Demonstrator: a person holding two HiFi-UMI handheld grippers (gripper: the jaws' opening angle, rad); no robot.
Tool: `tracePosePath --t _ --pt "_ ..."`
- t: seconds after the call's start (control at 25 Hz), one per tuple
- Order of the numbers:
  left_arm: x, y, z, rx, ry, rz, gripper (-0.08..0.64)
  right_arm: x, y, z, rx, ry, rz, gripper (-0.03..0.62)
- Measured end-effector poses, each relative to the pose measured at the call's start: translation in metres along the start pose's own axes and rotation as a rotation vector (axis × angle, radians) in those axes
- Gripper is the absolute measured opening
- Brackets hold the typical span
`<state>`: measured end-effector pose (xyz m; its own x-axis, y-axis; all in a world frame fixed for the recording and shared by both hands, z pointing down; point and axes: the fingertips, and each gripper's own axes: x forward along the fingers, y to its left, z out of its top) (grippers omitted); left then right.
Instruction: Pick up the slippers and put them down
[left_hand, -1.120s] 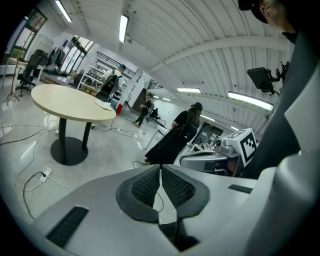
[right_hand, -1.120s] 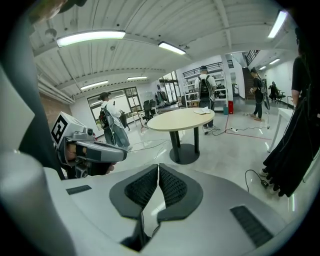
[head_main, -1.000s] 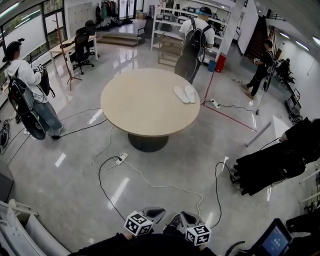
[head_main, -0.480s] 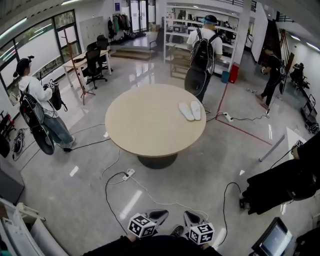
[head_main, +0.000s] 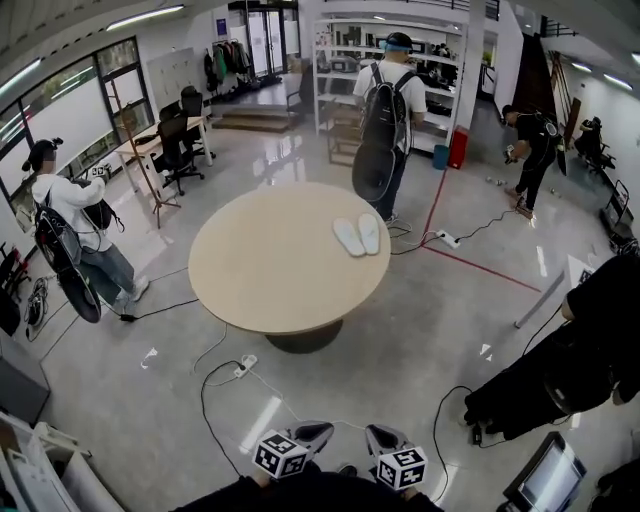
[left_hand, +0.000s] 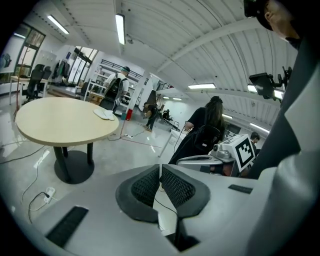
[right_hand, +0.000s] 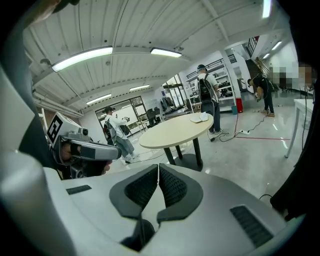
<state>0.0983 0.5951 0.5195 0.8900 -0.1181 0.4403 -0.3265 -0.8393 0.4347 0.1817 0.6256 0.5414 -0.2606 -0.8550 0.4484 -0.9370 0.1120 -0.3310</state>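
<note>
Glossy grey floor (head_main: 420, 330), shelving (head_main: 340, 70), windows (head_main: 60, 100).

It was a big open lab or office hall. A glossy grey floor (head_main: 420, 330) ran wall to wall under strip lights (head_main: 145, 17). Cables (head_main: 203, 395) and a power strip (head_main: 241, 368) lay loose on it, and a red tape line (head_main: 480, 268) marked off one part. A round table (head_main: 250, 290) stood in the middle. A desk (head_main: 150, 143) with office chairs (head_main: 172, 152) stood by the windows (head_main: 60, 95), and shelves (head_main: 340, 70) of equipment at the back. People wearing backpacks (head_main: 385, 100) stood around.
</note>
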Motion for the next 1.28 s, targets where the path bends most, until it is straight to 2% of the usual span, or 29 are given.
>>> tracePosePath --t 0.2,0.32,0.68,0.84,1.28 --pt "0.037 0.011 0.009 0.001 0.028 -0.009 0.025 0.012 -0.033 0.005 0.018 0.004 -0.009 0.02" --pt "0.06 0.028 0.028 0.005 0.04 -0.04 0.025 0.03 -0.054 0.018 0.027 0.01 -0.034 0.02" --pt "0.116 0.119 0.102 0.014 0.029 -0.136 0.025 0.116 -0.107 0.082 0.028 0.015 -0.136 0.02" --pt "0.123 0.157 0.131 -0.008 0.015 -0.156 0.025 0.152 -0.114 0.112 0.012 0.031 -0.153 0.02" --pt "0.128 0.236 0.151 -0.098 0.015 -0.156 0.025 0.219 -0.118 0.138 0.034 0.07 -0.159 0.02"
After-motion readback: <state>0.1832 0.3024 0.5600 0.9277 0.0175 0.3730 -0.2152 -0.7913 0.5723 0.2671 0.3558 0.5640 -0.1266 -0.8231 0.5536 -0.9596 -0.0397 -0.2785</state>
